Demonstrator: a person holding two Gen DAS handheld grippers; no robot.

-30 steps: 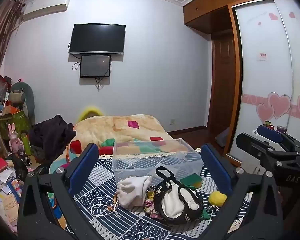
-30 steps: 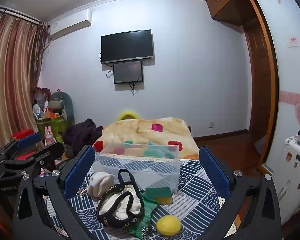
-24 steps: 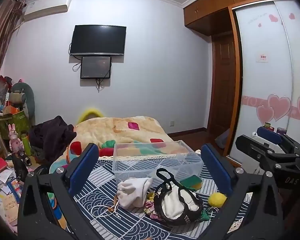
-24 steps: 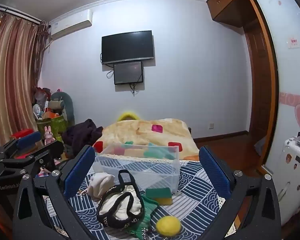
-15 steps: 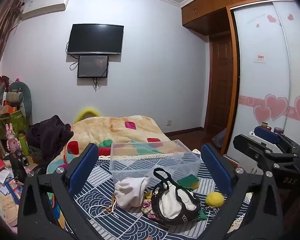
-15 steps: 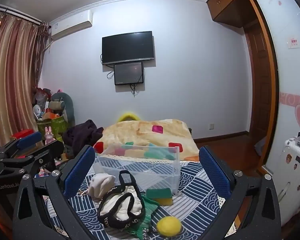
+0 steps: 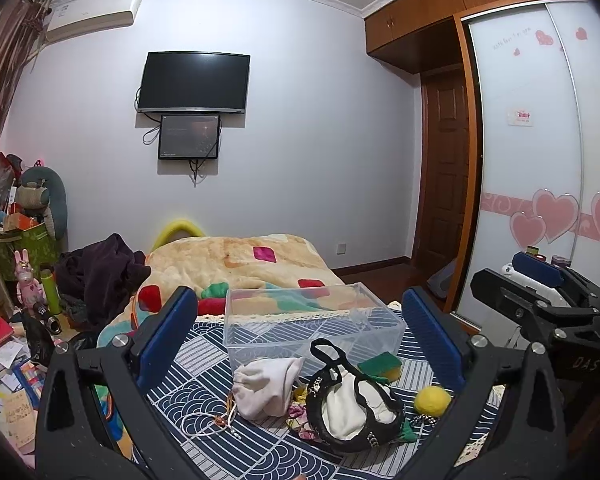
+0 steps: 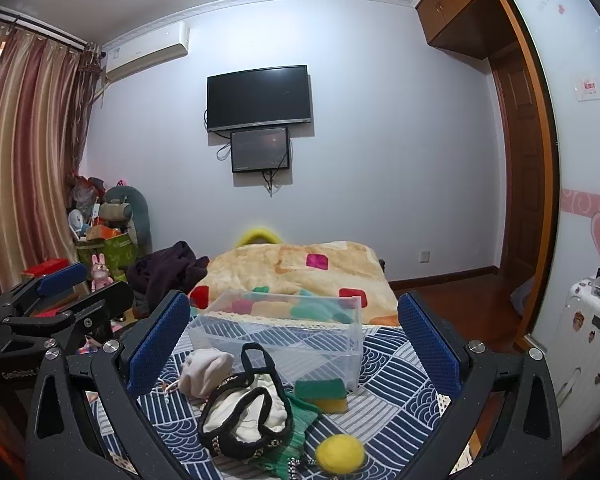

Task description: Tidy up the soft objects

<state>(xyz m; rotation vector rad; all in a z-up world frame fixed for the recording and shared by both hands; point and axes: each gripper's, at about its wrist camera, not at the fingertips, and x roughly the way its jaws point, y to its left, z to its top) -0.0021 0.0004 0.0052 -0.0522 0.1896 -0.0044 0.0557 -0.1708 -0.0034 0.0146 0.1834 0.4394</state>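
on the bed, soft things heaped before a clear bin

on the patterned cloth [image 7: 204, 384], navy with white wave and stripe blocks and a lace edge, a clear plastic bin [image 7: 312, 330] stands with its thin walls upright and nothing visible inside. just in front of it lies a loose heap. a white cloth pouch [image 7: 266, 386], crumpled and gathered at one end, sits to the left with a thin cord trailing from it. beside it a black-rimmed bag [image 7: 350, 402] with a looped handle slumps open, white fabric bunched inside and a beaded trim along its lower edge. a rectangular sponge [image 7: 380, 365], green scrub layer over yellow foam, rests close against the bin's front corner. a fuzzy yellow ball [image 7: 433, 401], round and felt-like, lies to the right of the bag, apart from the sponge. green knit cloth [image 8: 300, 424] pokes out from under the bag.

the left gripper [image 7: 300, 340] hangs above the near edge of the cloth, its ribbed blue pads spread wide, nothing between them. the right gripper [image 8: 292, 344] is likewise splayed wide and empty, the heap lying in the gap between its pads. behind the cloth a plush orange blanket [image 7: 240, 268] with coloured squares covers the bed.
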